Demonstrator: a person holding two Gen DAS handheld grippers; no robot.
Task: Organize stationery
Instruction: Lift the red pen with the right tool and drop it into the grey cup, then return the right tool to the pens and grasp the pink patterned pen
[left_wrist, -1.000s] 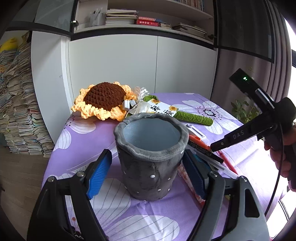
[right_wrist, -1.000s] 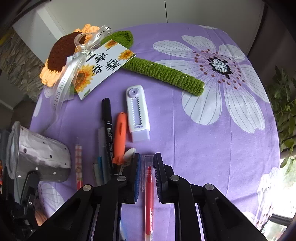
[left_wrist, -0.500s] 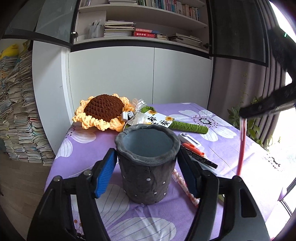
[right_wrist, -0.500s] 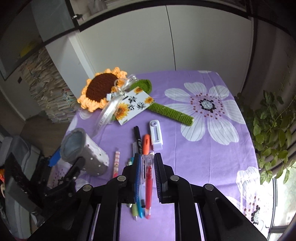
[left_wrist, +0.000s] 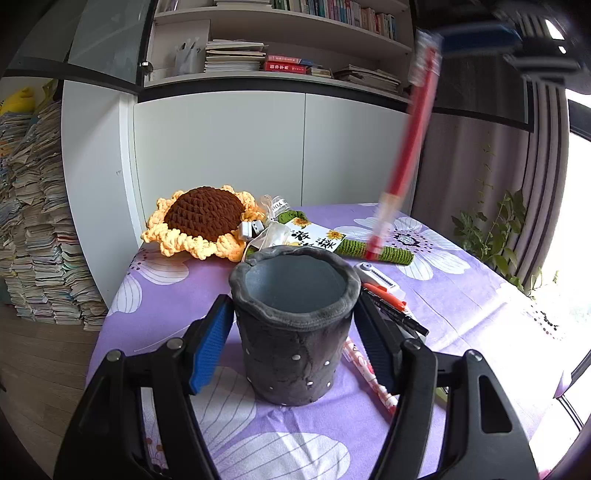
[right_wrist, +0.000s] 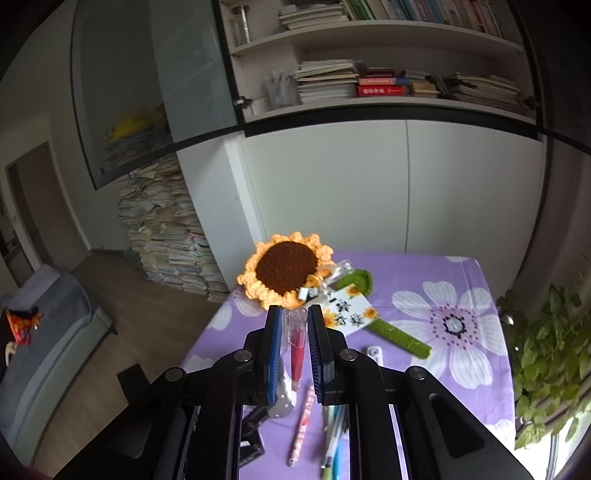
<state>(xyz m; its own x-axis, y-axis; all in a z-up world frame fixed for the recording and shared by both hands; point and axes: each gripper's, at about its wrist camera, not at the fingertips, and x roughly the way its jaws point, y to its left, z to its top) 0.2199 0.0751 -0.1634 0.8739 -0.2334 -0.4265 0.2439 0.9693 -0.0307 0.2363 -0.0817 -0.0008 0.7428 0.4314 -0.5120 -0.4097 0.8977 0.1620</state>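
A grey felt pen holder (left_wrist: 295, 332) stands upright on the purple flowered tablecloth (left_wrist: 461, 295). My left gripper (left_wrist: 291, 336) is shut on it, one blue pad pressed against each side. High at the upper right of the left wrist view, blurred, my right gripper (left_wrist: 476, 37) is shut on a red pen (left_wrist: 406, 147). The pen hangs tilted, with its tip above the table just behind and right of the holder. In the right wrist view the red pen (right_wrist: 297, 347) sits between the pads of the right gripper (right_wrist: 295, 314). The holder is mostly hidden beneath that gripper.
Right of the holder lie a pink patterned pen (left_wrist: 365, 373), a black marker (left_wrist: 395, 314) and a white correction tape (left_wrist: 376, 275). More pens (right_wrist: 334, 435) lie nearby. A crochet sunflower (left_wrist: 207, 218) with its green stem (left_wrist: 384, 253) lies behind. A plant (right_wrist: 546, 350) stands off the right edge.
The left jaws closed onto the pen holder's sides. The right gripper lifted the red pen off the table and tilted up, so the pen now hangs high behind the holder.
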